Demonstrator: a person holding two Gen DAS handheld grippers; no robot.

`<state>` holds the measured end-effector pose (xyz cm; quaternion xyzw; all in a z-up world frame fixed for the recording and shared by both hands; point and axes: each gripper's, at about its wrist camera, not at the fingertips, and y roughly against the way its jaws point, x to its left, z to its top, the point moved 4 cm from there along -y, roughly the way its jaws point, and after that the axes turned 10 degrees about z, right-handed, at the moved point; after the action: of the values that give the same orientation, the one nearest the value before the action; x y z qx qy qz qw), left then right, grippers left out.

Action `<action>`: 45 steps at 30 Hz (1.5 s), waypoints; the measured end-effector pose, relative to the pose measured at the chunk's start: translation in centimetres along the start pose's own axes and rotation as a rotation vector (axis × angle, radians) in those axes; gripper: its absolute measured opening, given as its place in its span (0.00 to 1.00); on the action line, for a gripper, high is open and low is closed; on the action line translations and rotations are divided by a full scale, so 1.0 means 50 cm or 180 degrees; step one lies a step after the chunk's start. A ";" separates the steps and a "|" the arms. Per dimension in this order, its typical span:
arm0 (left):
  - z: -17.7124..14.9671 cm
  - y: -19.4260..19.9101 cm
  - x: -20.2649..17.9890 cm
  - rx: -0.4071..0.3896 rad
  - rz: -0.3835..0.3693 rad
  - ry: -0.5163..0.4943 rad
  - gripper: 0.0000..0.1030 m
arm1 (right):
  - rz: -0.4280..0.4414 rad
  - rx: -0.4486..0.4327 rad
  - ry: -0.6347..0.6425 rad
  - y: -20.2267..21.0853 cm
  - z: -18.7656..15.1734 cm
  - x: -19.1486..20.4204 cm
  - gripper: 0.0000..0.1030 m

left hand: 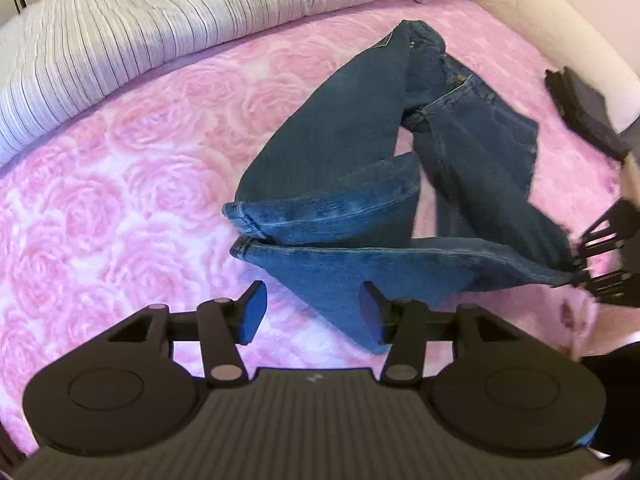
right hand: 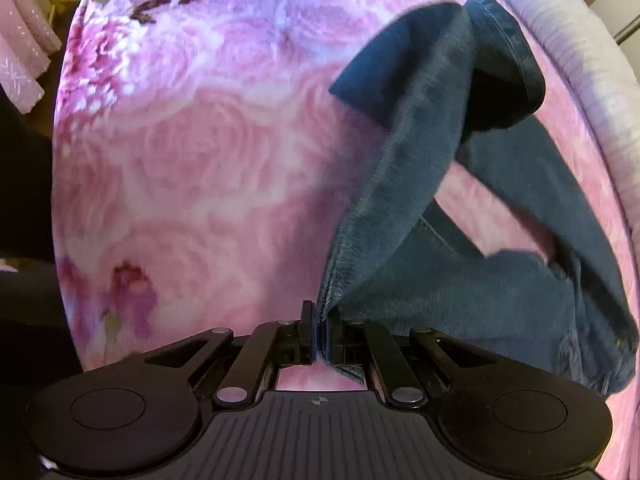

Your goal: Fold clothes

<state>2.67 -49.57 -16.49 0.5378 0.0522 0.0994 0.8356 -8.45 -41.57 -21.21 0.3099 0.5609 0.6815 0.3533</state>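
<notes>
We found the jeans (left hand: 340,168) lying crumpled on the bed's pink rose-patterned blanket (left hand: 120,208), the waist toward 12 o'clock in the left wrist view and the two leg cuffs stacked near the centre. One leg was drawn out toward 3 o'clock, lifted off the blanket.

The left tool (left hand: 310,312) stood wide apart and held nothing; it hovered level at 6 o'clock, just short of the nearest denim fold, its right finger (left hand: 374,312) overlapping the cloth's edge in the picture. We could not tell whether it touched.

The right tool (right hand: 320,340) was pinched tight on a hem of the jeans (right hand: 420,200), the fabric rising from between its pads toward 1 o'clock. In the left wrist view the right tool (left hand: 584,272) appeared at 3 o'clock, gripping the stretched leg's end.

A striped grey quilt (left hand: 120,40) lay bunched at 11 o'clock, and a dark folded garment (left hand: 584,116) at 2 o'clock.
</notes>
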 end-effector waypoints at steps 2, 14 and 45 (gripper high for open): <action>0.006 -0.011 -0.005 -0.0097 0.0041 -0.0014 0.44 | 0.0018 0.0007 -0.0019 0.002 -0.002 -0.004 0.03; 0.095 -0.079 -0.040 0.0039 -0.0241 -0.1251 0.21 | 0.0022 -0.0066 -0.0250 0.000 0.007 -0.006 0.04; 0.054 -0.087 -0.207 -0.0300 0.0019 -0.2935 0.45 | -0.0292 -0.0303 -0.0215 0.067 0.030 -0.011 0.03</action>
<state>-6.39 -56.03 -19.53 0.4874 -0.3309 -0.1454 0.7949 -7.35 -41.59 -17.68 0.2897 0.5293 0.6797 0.4172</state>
